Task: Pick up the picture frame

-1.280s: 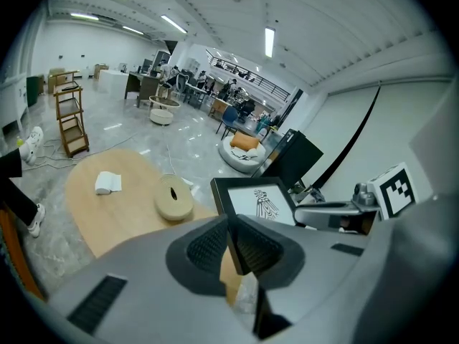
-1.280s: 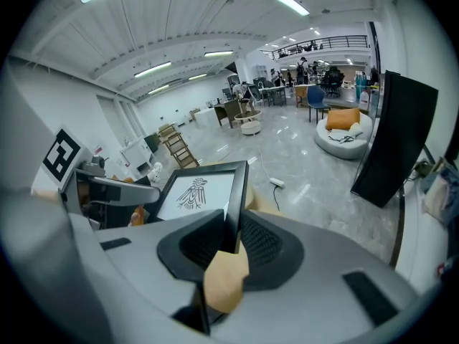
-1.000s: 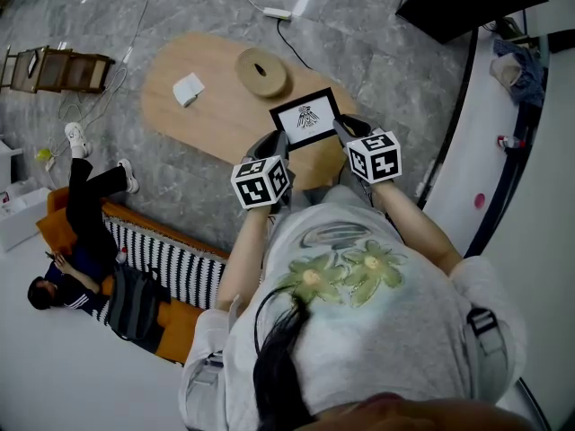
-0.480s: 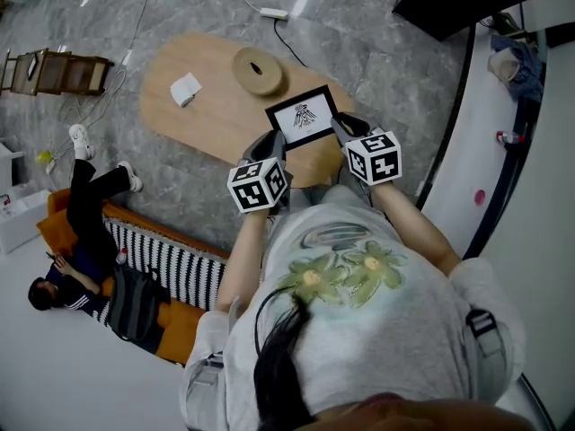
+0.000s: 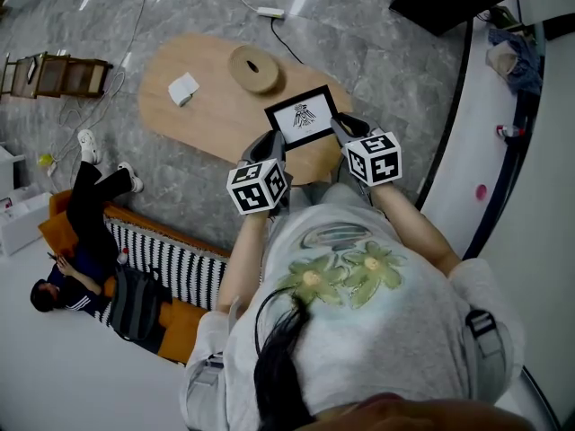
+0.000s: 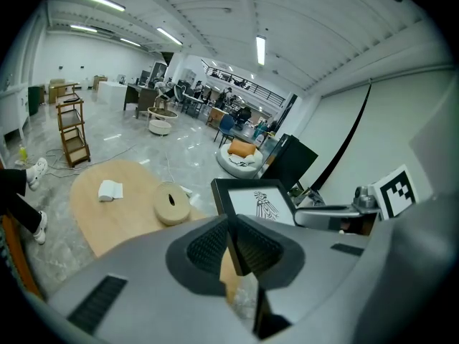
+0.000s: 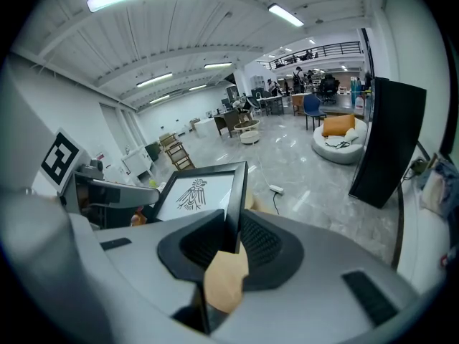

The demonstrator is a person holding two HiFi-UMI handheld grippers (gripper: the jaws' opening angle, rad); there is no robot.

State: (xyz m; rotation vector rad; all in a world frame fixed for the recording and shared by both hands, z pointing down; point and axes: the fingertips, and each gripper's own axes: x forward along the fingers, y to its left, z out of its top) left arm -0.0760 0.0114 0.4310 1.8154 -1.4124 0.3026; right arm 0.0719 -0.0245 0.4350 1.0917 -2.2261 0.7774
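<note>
The picture frame [image 5: 303,117] is held up over the near end of the counter [image 5: 211,119]. It is clear of the wooden top and tilted so that its bird drawing faces up toward the person.

The left tongs [image 5: 272,144] pinch the frame's left edge. In the left gripper view the black border runs between the two ribbed pads [image 6: 206,247], and both pads press on it. The right tongs [image 5: 344,129] pinch the opposite edge. In the right gripper view the frame's right side stands upright between the pads [image 7: 261,244], gripped the same way, and a strip of the tan counter shows below it.

A round wooden disc [image 5: 253,68] with a hole in its middle lies on the far part of the counter, well apart from the frame. A small white object [image 5: 183,89] rests toward the counter's left end. Beyond the counter's far edge, a white power strip [image 5: 269,12] lies on the grey floor.
</note>
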